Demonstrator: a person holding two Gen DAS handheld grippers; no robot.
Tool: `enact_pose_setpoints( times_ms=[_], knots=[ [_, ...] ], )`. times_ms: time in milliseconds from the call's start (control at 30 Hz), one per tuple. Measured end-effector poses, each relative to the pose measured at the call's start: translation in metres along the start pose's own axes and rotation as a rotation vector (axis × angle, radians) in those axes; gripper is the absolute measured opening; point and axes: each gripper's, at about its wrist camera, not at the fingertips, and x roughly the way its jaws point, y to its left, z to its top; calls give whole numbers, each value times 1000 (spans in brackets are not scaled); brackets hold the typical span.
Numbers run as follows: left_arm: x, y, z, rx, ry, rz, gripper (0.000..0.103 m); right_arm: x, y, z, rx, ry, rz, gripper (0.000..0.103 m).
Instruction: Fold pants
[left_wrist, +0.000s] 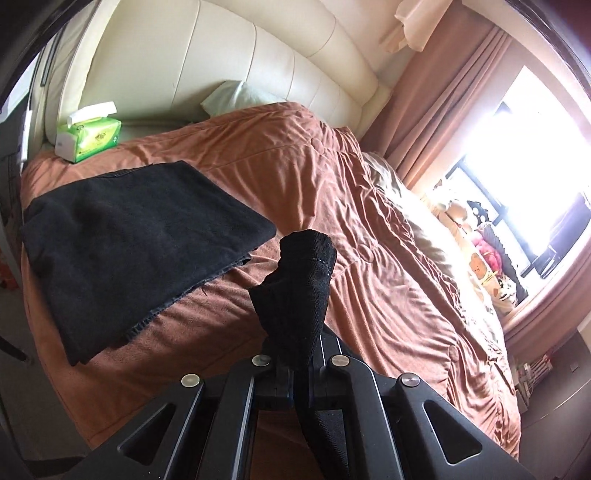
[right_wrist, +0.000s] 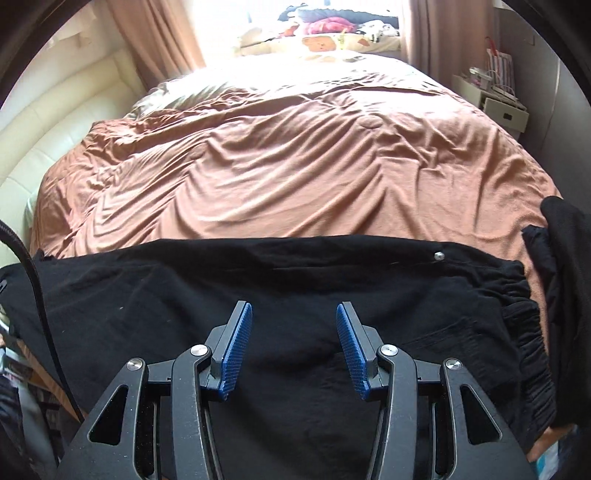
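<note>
Black pants lie on the brown bedspread. In the left wrist view a folded part of the pants (left_wrist: 129, 236) lies flat at the left. My left gripper (left_wrist: 295, 354) is shut on a bunch of black pants fabric (left_wrist: 299, 288) that sticks up between its fingers, lifted above the bed. In the right wrist view the pants (right_wrist: 295, 288) spread across the near edge of the bed, elastic waistband (right_wrist: 517, 295) at the right. My right gripper (right_wrist: 294, 325) is open just above the pants, blue pads (right_wrist: 236, 347) apart, holding nothing.
A green tissue pack (left_wrist: 88, 136) sits near the cream headboard (left_wrist: 221, 66). The brown bedspread (right_wrist: 295, 155) stretches toward the window with stuffed toys (right_wrist: 332, 33). A white nightstand (right_wrist: 502, 107) stands at the far right. More black cloth (right_wrist: 569, 258) hangs at the right edge.
</note>
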Motion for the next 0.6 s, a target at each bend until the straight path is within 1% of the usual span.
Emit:
enact_pose_setpoints(
  times_ms=[133,267,600],
  knots=[
    [0,-3,2,3,17,-14,4,1,25,-10,-35,8,48,46],
    [-7,-12,4,43,10,-18,4,5,44,-15,-46,9,97,46],
    [-22,-27,14,69,3,-78,4,27,85,-25,-54,34,214,46]
  ],
)
